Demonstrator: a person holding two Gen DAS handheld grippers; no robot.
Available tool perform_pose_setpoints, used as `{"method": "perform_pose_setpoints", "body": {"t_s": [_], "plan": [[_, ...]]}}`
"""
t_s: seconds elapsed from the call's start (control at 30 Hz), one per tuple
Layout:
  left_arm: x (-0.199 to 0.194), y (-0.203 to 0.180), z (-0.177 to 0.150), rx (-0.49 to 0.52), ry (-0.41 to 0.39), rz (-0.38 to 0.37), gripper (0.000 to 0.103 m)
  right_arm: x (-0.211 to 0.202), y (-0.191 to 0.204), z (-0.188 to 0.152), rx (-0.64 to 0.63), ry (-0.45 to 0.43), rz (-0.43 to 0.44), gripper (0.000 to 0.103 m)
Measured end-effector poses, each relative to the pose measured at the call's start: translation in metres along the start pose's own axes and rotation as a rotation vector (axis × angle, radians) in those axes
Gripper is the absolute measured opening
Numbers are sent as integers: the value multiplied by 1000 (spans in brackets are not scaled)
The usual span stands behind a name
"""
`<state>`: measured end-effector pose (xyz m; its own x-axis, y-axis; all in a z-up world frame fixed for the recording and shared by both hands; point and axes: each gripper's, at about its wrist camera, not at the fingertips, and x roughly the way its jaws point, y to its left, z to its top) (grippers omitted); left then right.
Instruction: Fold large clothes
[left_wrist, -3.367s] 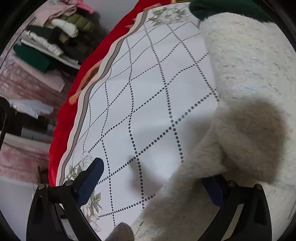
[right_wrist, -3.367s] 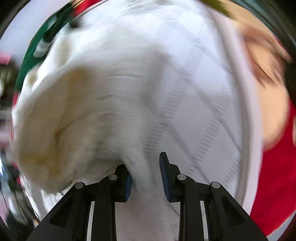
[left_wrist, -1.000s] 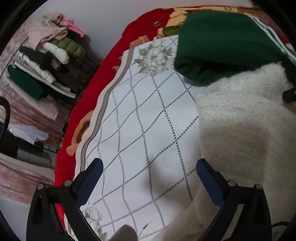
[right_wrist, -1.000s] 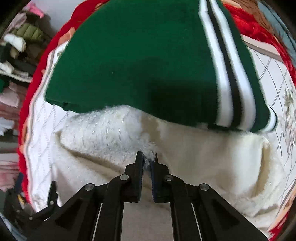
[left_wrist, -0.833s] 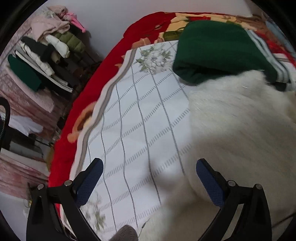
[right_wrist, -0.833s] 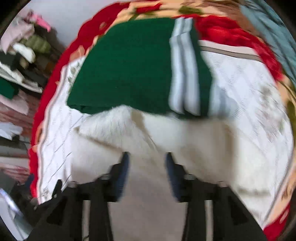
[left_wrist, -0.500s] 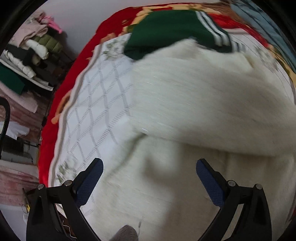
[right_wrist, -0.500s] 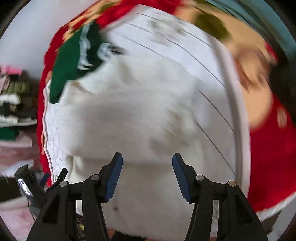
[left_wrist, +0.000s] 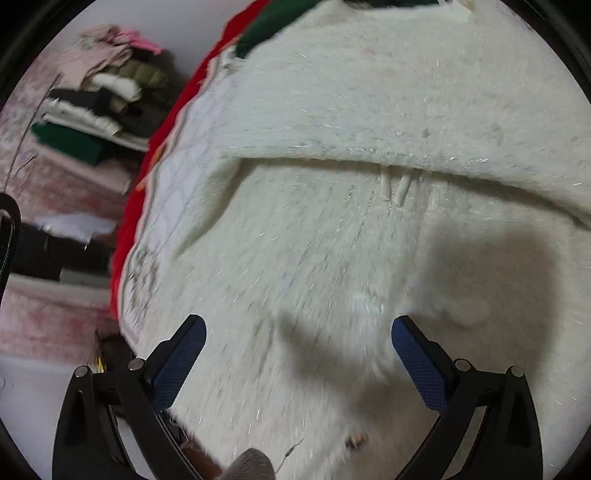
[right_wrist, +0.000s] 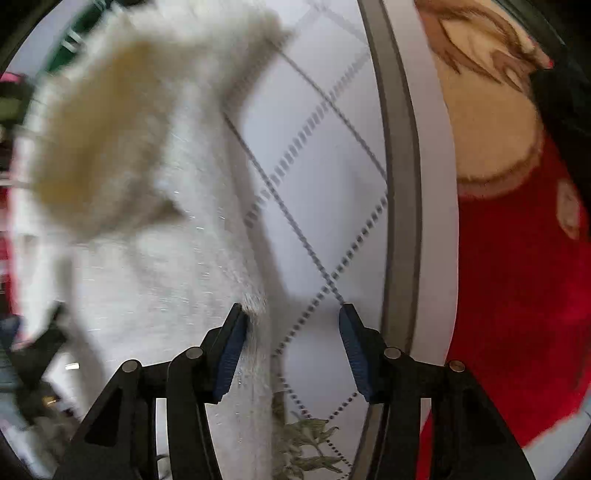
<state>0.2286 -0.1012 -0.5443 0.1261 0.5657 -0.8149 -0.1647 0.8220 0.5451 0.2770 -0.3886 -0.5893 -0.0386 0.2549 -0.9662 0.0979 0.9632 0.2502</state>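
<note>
**Layout: garments on bed**

Sweater (left_wrist: 351, 240): spread on the patterned sheet (right_wrist: 325, 155), its upper part folded down over the lower part. Second garment (left_wrist: 266, 18): behind the sweater, at the far edge. Blanket (right_wrist: 517, 277): under the sheet, showing past its border on both sides. Stack of folded clothes (left_wrist: 92, 107): left of the bed, apart from it. Left gripper (left_wrist: 295, 354): over the sweater. Right gripper (right_wrist: 290, 341): at the sweater's right edge, straddling sweater and sheet.

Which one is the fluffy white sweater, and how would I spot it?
Look at the bed sheet with its dotted diamond lines. The white sweater lies spread over it, under the open left gripper. It is the only shaggy, glittery one; the green sweater behind it looks smooth.
</note>
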Motion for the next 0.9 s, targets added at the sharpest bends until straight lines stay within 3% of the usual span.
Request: {"method": "perform_pose_setpoints", "body": {"t_s": [0.1, 0.13, 0.2, 0.3, 0.37, 0.47, 0.7, 0.9], "plan": [[-31, -1, -11, -27, -8, 7, 103, -22, -23, -1, 22, -57, 280, 60], [-44, -4, -16, -29, -11, 5, 103, -28, -34, -2, 61, -66, 416, 66], [-62, -12, -24, -22, -22, 0, 103, -37, -56, -4, 141, -59, 589, 68], [-87, -35, -40, 26, -34, -27, 103, -39, -72, -8, 186, 35, 739, 68], [-99, -54, -52, 71, -29, -60, 103, -41, -85, -13, 200, 77, 771, 68], [-123, -93, -75, 153, -38, -95, 103, -45, -102, -25, 189, 116, 719, 68], [-163, -192, -134, 429, -135, 30, 103, -69, -171, -43, 189, 123, 456, 68], [-124, -231, -143, 476, -64, 74, 103, -68, -193, -32, 207, 117, 375, 68]]}}
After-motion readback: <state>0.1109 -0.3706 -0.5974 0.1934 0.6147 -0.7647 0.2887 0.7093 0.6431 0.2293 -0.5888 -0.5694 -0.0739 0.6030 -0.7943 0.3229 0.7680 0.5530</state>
